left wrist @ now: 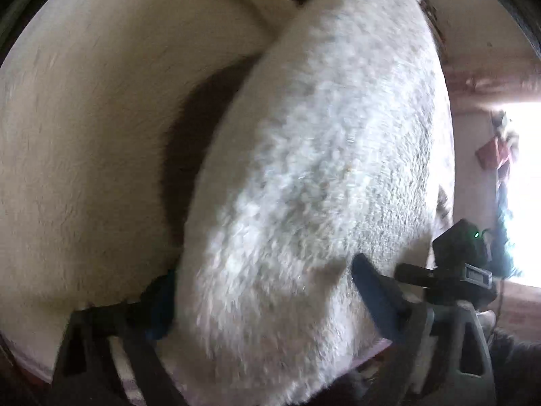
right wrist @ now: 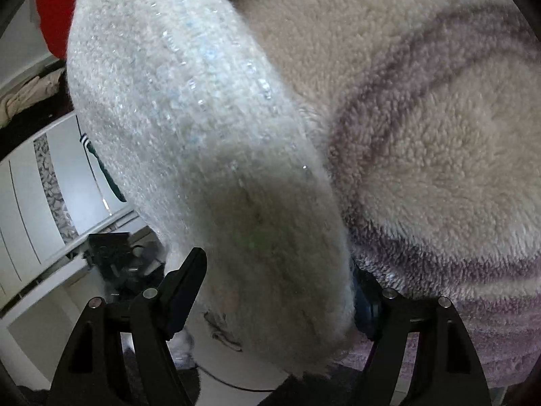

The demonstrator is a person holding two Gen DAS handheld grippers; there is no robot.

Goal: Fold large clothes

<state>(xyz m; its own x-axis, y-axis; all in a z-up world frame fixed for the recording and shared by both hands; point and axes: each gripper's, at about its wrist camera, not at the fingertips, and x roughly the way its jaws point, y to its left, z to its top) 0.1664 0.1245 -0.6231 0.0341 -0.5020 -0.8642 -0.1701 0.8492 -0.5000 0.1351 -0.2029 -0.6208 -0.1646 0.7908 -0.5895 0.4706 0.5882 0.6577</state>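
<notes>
A white fluffy knit garment [left wrist: 304,169] hangs in a thick fold between the fingers of my left gripper [left wrist: 260,291], which is shut on it. The same garment [right wrist: 203,135], with glittery threads, fills the jaws of my right gripper [right wrist: 277,287], also shut on it. One finger [left wrist: 375,287] of the left gripper presses into the fabric from the right. The right gripper's left finger [right wrist: 186,280] touches the fold's edge. Both grippers hold the garment above a cream fleece blanket [right wrist: 422,135].
The cream fleece blanket [left wrist: 84,135] with purple curved stripes [right wrist: 389,77] lies under the garment. The other gripper [left wrist: 463,264] shows at the right of the left wrist view. White drawers [right wrist: 40,186] and a red object [right wrist: 57,6] stand to the left. A bright window [left wrist: 524,186] is at the right.
</notes>
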